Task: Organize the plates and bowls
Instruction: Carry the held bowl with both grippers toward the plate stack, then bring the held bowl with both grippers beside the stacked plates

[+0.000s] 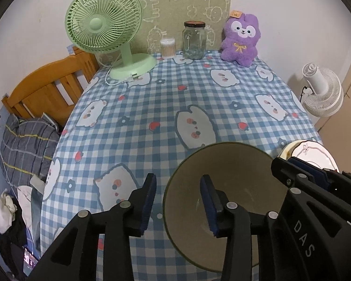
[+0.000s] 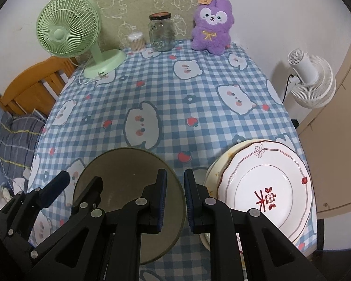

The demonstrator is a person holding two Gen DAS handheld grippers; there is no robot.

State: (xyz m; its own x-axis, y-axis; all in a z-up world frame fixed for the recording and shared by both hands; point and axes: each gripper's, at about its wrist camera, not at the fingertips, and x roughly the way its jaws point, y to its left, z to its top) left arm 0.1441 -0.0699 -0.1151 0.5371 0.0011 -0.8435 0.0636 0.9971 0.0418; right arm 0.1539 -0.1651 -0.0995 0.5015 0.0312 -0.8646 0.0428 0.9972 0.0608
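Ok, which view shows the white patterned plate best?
The right wrist view: the white plate shows nearly whole, with its red motif, stacked on another dish. The left wrist view catches only a slice of it behind the right gripper.

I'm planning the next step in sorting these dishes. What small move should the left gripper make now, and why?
Probably draw the left gripper back off the olive bowl. Its jaws stand open astride the rim without pressing it, and the bowl sits on the checked tablecloth beside the white plates, so it looks released.
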